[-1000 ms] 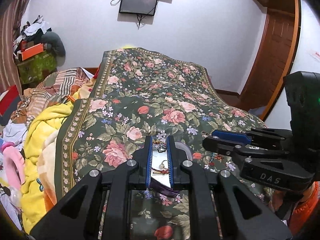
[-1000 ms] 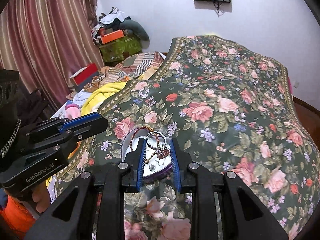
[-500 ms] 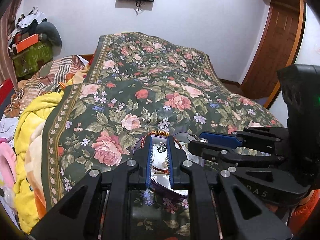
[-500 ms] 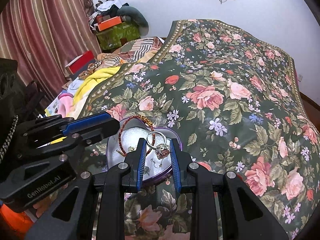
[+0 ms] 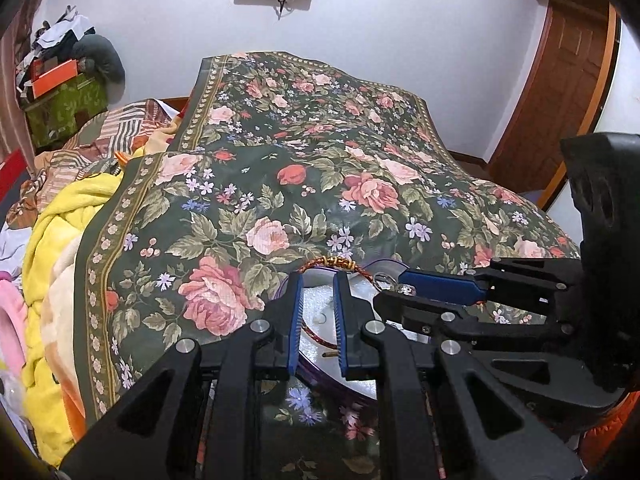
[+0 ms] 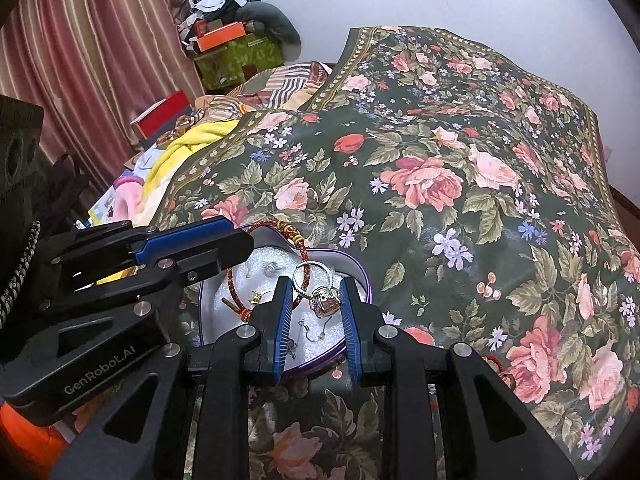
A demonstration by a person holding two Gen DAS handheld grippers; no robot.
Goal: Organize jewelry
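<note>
A heart-shaped purple-rimmed tray [image 6: 362, 280] with a white lining lies on the floral bedspread. In it are a red-and-gold cord bracelet [image 6: 296, 236], silver rings with a brown stone [image 6: 326, 300], and small earrings [image 6: 312, 334]. My right gripper [image 6: 314, 300] hovers open over the tray, its fingers either side of the rings. My left gripper [image 5: 316, 304] is open over the tray's left part, above the red cord [image 5: 316, 338]. The right gripper's tips [image 5: 394, 296] show in the left wrist view, and the left gripper's tips [image 6: 236, 242] in the right wrist view.
The floral bedspread [image 6: 440, 160] covers the bed. Yellow and pink blankets [image 5: 52, 260] are heaped at its left edge. Boxes and clothes [image 6: 232, 44] are piled by the curtain. A wooden door [image 5: 560, 88] is at the right.
Both grippers have tilted down and moved in over the tray. The tray now fills more of both views, and the two grippers are closer together.
</note>
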